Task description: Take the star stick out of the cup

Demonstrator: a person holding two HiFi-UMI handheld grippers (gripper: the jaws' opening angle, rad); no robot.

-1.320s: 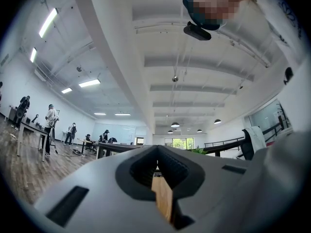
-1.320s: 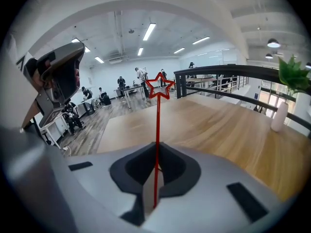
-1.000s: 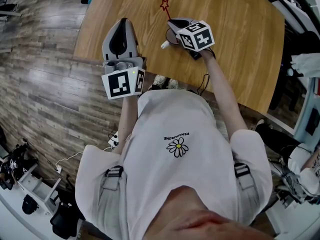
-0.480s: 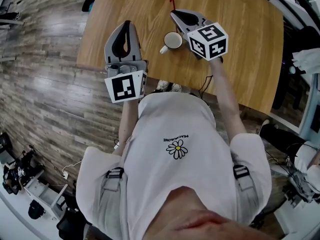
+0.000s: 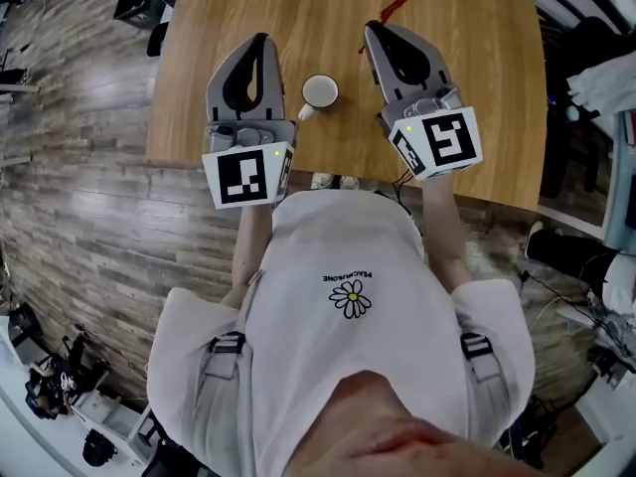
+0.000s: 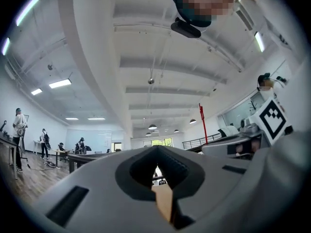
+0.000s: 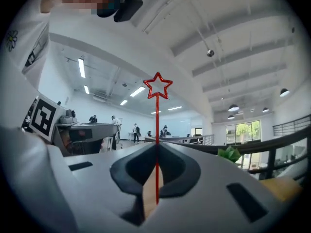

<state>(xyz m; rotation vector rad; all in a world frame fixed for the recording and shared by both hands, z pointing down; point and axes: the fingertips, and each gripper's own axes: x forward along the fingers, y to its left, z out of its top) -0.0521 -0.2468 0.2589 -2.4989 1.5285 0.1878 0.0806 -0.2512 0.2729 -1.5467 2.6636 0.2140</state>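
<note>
Plainly the red star stick (image 7: 157, 130) is out of the white cup (image 5: 319, 91), pinched low on its shaft by the right gripper (image 5: 371, 30) near the tabletop's (image 5: 477, 117) far edge. It looks thin, light and stiff (easily twisted). The left gripper (image 5: 260, 41) is closed and empty.

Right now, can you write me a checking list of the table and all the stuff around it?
Surface: wooden table, bare apart from the cup.
Job's things: white cup upright on the table, no stick in it; red star stick is out of it.
Clutter: nothing seen.
Grippers: right gripper shut on the star stick, to the right of the cup; left gripper shut and empty, to the left of the cup.
Cables: black cable hanging below the table edge.
Surroundings: wood-plank floor; people far off in a big hall.
</note>
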